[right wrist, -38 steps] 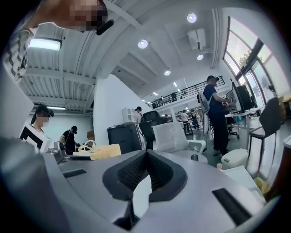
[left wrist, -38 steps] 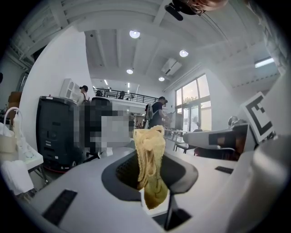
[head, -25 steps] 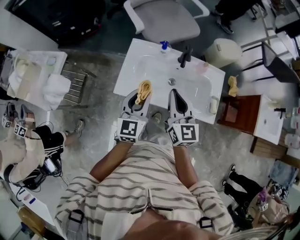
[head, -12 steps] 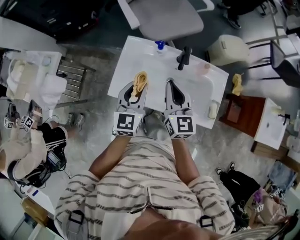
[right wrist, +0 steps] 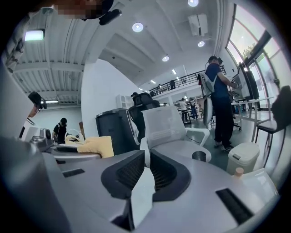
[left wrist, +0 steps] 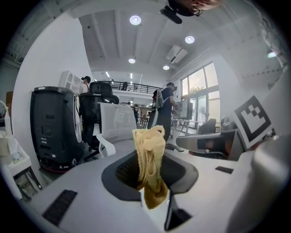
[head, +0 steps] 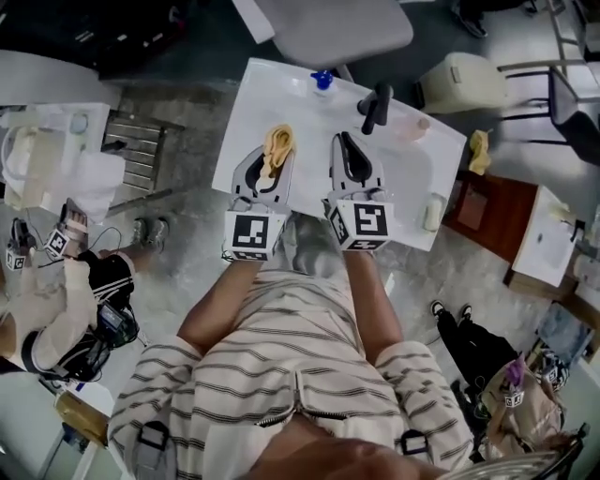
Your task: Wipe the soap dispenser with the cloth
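The soap dispenser, small with a blue top, stands at the back edge of the white sink. My left gripper is shut on a bunched yellow cloth over the basin, short of the dispenser. In the left gripper view the cloth sticks up from between the pads. My right gripper hovers beside it, level with it. Its jaws have just been opening to a narrow slit, and nothing is between them. The dispenser shows in neither gripper view.
A black faucet rises at the sink's back, right of the dispenser, with a pinkish cup beyond it. A grey office chair and a beige bin stand behind the sink. A seated person is at the left.
Both grippers have moved forward over the basin toward its back edge, the left one still carrying the cloth. The dispenser and faucet now lie closer to the fingertips.
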### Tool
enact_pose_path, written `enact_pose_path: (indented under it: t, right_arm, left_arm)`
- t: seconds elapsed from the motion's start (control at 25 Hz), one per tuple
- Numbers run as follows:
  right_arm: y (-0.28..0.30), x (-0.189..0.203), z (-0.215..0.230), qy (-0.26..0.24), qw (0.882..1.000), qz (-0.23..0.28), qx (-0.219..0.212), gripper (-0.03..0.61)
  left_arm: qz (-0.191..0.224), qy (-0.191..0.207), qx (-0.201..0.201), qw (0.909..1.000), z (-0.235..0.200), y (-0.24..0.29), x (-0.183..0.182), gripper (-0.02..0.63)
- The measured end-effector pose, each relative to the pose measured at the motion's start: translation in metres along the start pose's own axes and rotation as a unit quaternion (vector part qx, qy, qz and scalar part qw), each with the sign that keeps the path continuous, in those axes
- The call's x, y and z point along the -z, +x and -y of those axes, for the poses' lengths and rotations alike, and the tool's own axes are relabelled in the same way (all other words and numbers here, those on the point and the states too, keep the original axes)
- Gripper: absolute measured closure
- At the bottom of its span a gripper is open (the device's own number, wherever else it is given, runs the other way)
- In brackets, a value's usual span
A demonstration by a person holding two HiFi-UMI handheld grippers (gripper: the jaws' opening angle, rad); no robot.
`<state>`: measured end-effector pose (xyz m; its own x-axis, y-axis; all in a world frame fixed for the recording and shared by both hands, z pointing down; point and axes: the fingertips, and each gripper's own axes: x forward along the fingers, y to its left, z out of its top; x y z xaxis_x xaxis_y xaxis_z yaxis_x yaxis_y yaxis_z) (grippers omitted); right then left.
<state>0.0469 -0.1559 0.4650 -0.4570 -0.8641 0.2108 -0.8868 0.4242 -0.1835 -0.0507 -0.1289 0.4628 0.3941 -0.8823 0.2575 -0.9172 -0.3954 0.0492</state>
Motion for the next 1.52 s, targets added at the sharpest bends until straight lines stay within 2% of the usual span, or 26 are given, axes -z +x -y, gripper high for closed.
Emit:
enact_pose_path:
  t: [0.2,0.36,0.76,0.92,1.08,1.52]
  right_arm:
    - [0.028,0.016,0.009,-0.004,1.000,-0.013,0.007,0.499]
    - [0.051,0.026,0.017,-0.037,0.999,-0.010,0.006,0.475]
    - [0.103,0.060,0.036,-0.081,0.995,-0.041,-0.036,0.398]
    - [0.121,0.071,0.039,-0.084,0.994,-0.054,-0.051,0.386]
    - [0.140,0.077,0.045,-0.100,0.993,-0.052,-0.048,0.361]
    - [0.170,0.095,0.052,-0.132,0.987,-0.070,-0.056,0.373]
  left_arm:
    - [-0.012,0.000,0.015,0.9998,-0.008,0.013,0.012,0.514]
    - [-0.022,0.003,0.022,0.9995,-0.015,0.022,0.023,0.514]
    - [-0.039,-0.005,0.044,0.9983,-0.022,0.037,0.044,0.514]
    - [-0.046,-0.013,0.045,0.9979,-0.028,0.043,0.051,0.514]
    - [-0.047,-0.022,0.043,0.9977,-0.034,0.048,0.057,0.514]
    - [-0.054,-0.033,0.044,0.9970,-0.041,0.056,0.066,0.514]
